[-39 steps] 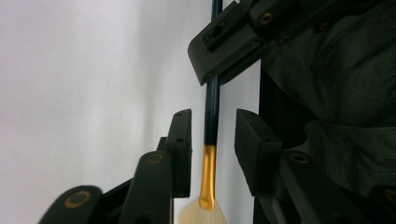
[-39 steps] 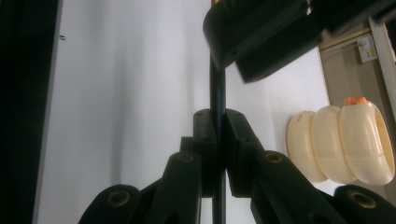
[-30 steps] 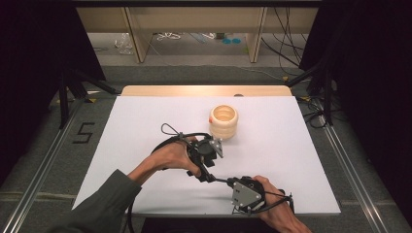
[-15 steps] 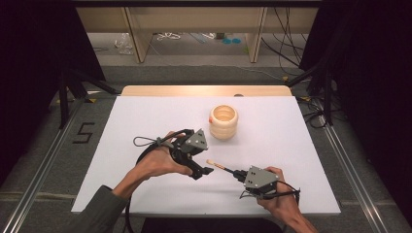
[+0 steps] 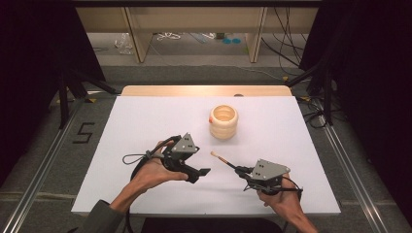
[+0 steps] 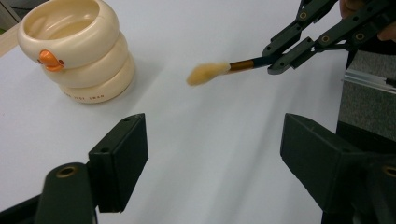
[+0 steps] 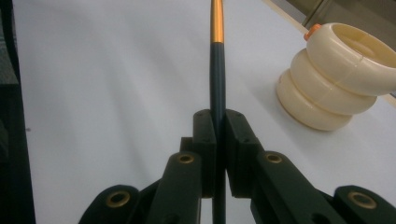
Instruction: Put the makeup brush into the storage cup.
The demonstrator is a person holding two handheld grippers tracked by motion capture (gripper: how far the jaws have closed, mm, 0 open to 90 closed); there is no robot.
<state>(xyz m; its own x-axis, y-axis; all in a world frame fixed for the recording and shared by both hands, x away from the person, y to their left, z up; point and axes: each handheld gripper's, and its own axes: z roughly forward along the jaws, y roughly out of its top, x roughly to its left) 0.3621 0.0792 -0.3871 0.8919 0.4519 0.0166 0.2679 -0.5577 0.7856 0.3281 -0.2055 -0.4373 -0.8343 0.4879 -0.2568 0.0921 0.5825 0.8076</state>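
A slim brush (image 5: pixel 222 159) with a dark handle, a gold band and a pale bristle tip is held level just above the white sheet. My right gripper (image 5: pixel 241 171) is shut on its handle (image 7: pixel 217 70), with the jaws pressed against it on both sides (image 7: pixel 218 135). The tip (image 6: pixel 208 73) points toward a cream ringed cup (image 5: pixel 223 122) with an orange knob, which stands upright. My left gripper (image 5: pixel 198 174) sits left of the brush tip. Its jaws have just been opening and stand wide apart (image 6: pixel 215 163), with nothing between them.
The white sheet (image 5: pixel 145 121) covers the table top, and a wooden strip (image 5: pixel 204 90) runs along its far edge. Dark floor and metal rails flank the table. Shelving and cables stand behind it. The cup (image 7: pixel 334 84) is right of the brush in the right gripper view.
My left gripper has moved left, away from the brush and the cup, and its jaws have widened. My right gripper has carried the brush to the right.
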